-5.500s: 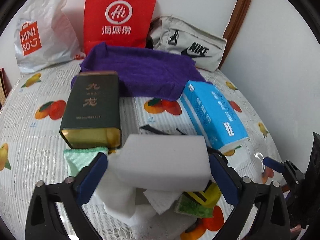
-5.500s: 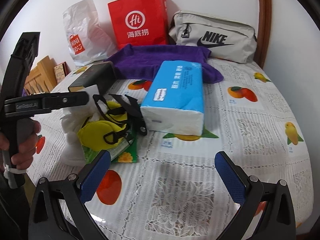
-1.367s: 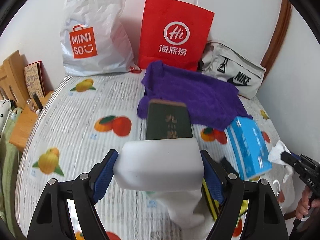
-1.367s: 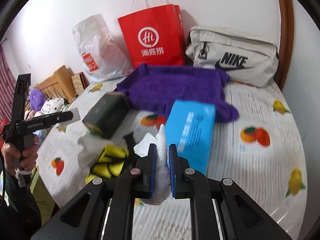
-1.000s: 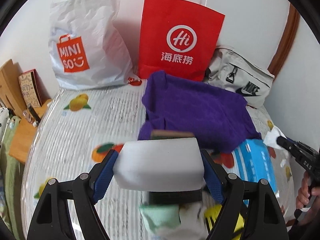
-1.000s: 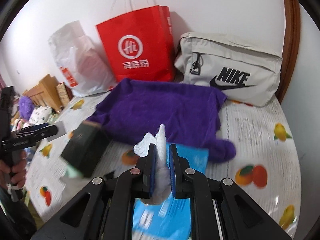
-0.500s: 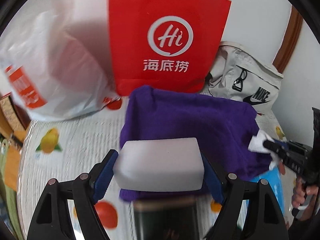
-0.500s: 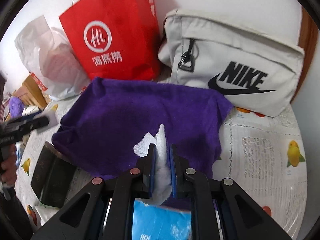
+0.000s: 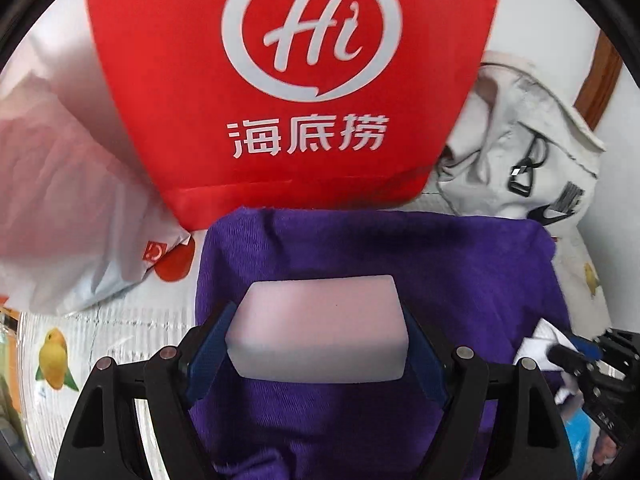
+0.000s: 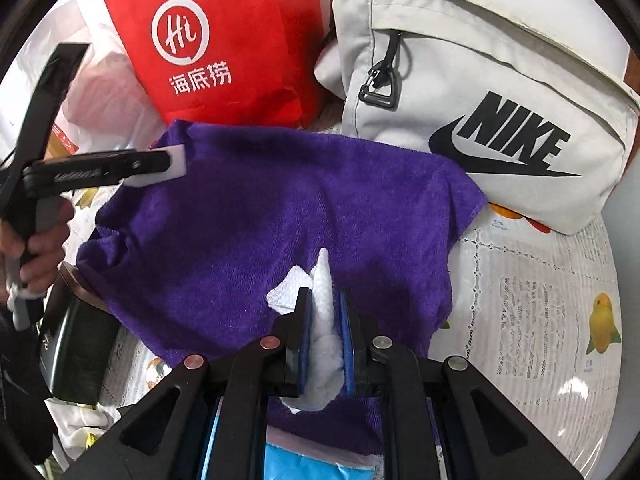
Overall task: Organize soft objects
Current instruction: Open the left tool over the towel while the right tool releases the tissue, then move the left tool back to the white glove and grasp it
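Left gripper clamps sponge above towel; right gripper, about 4 o'clock, pinches what looks like tissue.

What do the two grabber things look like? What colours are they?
Both look the same. The left gripper and the right gripper are black frames with triangle-shaped holes, round silver bolts at the joints, and blue pads inside the jaws. From the right wrist camera, the left one has a black handle with small grey lettering too blurry to read, held by a bare hand.
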{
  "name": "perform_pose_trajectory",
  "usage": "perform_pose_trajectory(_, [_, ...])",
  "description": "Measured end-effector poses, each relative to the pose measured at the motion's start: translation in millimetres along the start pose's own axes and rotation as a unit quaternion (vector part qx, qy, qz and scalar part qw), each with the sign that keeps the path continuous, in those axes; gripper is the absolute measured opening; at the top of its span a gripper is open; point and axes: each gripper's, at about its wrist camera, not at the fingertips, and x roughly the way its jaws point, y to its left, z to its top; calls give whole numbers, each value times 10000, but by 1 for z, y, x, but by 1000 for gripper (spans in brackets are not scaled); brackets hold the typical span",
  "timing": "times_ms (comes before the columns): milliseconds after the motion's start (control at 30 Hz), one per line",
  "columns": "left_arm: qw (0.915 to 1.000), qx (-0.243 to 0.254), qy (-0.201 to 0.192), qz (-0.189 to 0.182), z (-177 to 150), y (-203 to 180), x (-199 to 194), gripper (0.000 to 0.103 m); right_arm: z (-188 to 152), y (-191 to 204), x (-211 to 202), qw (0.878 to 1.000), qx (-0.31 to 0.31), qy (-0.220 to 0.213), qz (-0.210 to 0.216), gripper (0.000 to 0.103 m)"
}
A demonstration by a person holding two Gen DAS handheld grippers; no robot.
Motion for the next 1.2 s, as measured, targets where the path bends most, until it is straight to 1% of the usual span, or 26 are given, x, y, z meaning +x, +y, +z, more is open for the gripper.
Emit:
perform_pose_trajectory(100, [10000,4,71,9,5,1,11,81,0,-3,5,10000,71,55,2,14])
perform_pose_trajectory(167, [9998,-20,186,5,7,2,17,81,0,-3,10,9999,76,128,0,14])
perform_pose_trajectory(300, [9997,-60,212,-54,9,4,19,83,0,-1,15,9998,39,185,-24,14])
perform_pose_trajectory(367, [9994,-43,333,-25,10,4,22,86,1,0,16,9998,55,179,24,20])
perform_pose_trajectory(400, [9993,-63,361,-47,11,5,22,86,1,0,17,9998,75,165,68,30])
perform_pose_trajectory(433, [9991,-101,398,-62,10,5,22,87,1,0,16,9998,97,137,121,46])
perform_pose_trajectory(467, [9990,-120,415,-67,12,6,22,87,2,0,15,9997,114,89,171,54])
perform_pose_trajectory(500, [9990,-119,422,-60,12,6,21,87,3,0,12,9997,132,8,207,64])
perform_pose_trajectory(533, [9990,-79,429,-3,13,4,19,87,3,-1,8,9996,150,-90,241,69])
perform_pose_trajectory(567, [9990,-10,433,92,13,1,17,87,3,-1,5,9994,158,-154,271,70])
perform_pose_trajectory(633, [9990,70,410,166,13,-3,11,87,5,-1,0,9993,150,-198,276,70])
perform_pose_trajectory(800, [9992,31,361,149,9,-3,-11,87,2,-3,-12,9991,258,-146,301,70])
perform_pose_trajectory(900, [9993,28,325,173,5,-1,-28,87,-7,-2,-24,9994,280,-82,210,70])
perform_pose_trajectory(967, [9993,-35,325,170,-6,2,-46,87,-13,-1,-34,9993,307,-139,134,70])
perform_pose_trajectory(1033, [9996,-61,264,72,-20,2,-61,87,-19,3,-45,9993,308,-187,62,78])
perform_pose_trajectory(1067, [9998,-56,198,67,-25,2,-69,87,-24,8,-55,9992,282,-269,12,79])
perform_pose_trajectory(1133, [9999,-92,63,92,-41,5,-88,87,-32,15,-70,9988,234,-415,-125,86])
perform_pose_trajectory(1200, [9998,-201,20,90,-52,6,-104,87,-43,26,-88,9973,137,-618,-375,88])
